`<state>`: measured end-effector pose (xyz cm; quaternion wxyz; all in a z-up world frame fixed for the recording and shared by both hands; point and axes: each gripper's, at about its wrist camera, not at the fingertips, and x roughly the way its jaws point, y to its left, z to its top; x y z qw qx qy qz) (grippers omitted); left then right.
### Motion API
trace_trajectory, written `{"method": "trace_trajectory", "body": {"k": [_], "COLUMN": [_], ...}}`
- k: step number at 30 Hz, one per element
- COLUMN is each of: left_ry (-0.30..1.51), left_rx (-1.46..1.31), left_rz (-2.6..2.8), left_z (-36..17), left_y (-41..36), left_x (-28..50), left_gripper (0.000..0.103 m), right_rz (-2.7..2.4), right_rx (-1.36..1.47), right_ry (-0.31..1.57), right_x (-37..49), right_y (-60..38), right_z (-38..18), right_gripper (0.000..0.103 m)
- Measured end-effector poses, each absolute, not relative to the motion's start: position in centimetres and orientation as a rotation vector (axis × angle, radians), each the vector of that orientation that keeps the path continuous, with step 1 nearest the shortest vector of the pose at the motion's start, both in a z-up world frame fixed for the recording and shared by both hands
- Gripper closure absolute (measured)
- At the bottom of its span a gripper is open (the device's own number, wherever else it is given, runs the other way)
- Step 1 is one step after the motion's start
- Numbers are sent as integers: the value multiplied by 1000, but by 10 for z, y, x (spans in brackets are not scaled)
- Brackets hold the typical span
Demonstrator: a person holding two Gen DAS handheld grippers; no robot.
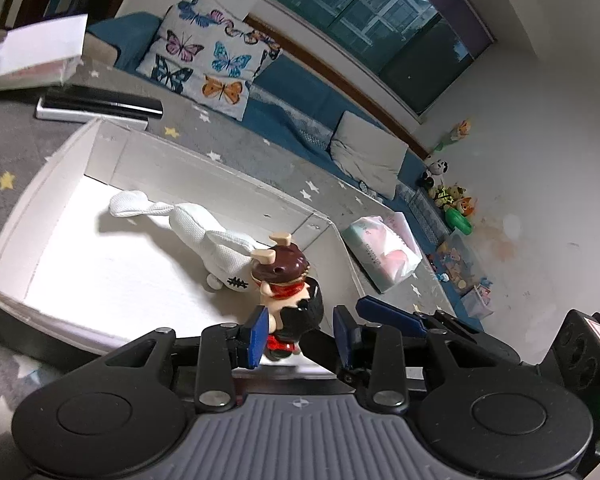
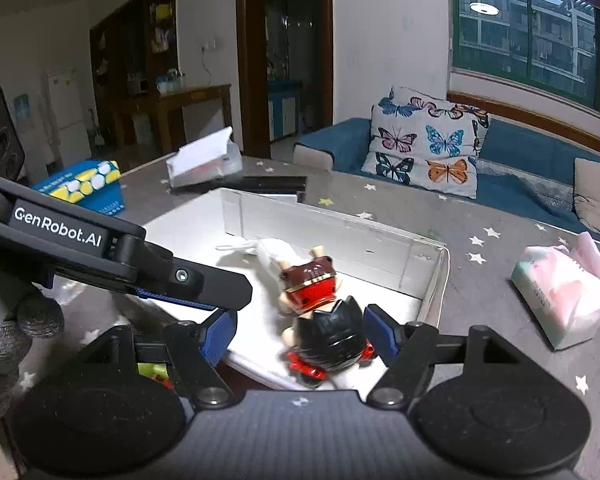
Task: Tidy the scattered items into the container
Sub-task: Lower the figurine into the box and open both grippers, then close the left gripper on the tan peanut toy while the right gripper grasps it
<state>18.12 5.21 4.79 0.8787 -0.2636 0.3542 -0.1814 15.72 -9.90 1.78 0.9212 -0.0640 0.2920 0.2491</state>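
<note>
The toy figure (image 1: pixel 286 280) (brown hair, red mask, black body) is standing inside the white box (image 1: pixel 20 216), close to its near corner, with a white cloth pouch (image 1: pixel 196 228) lying just behind it. The left claw (image 1: pixel 300 334) is sitting wide around the figure's lower body, its blue pads apart from it on the right. The right claw (image 2: pixel 300 330) is spreading wide too, the figure (image 2: pixel 320 312) between its fingers. A tissue pack (image 2: pixel 564 300) is resting on the star-patterned bench (image 2: pixel 480 280) beside the box (image 2: pixel 436 280).
</note>
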Motion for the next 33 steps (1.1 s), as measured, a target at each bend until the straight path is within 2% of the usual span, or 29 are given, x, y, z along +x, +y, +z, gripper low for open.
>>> {"method": "trace_trajectory", "body": {"k": [8,15,33], "left_ry": [713,725,822], "left_rx": [-500,-461,-458], "left_rz": [-363,-348,-286], "left_z": [54,46,17], "left_y": [50,49,50], "left_x": [147,121,86], "left_gripper": [66,66,66], "right_rz": [527,558,632], "right_rx": [-98,-76,-68], "right_ry": [580,591,672], "right_x": [121,94,55], "right_y": [-107,-111,-100], "right_z": [23,13,-21], "right_gripper": [30,23,15]}}
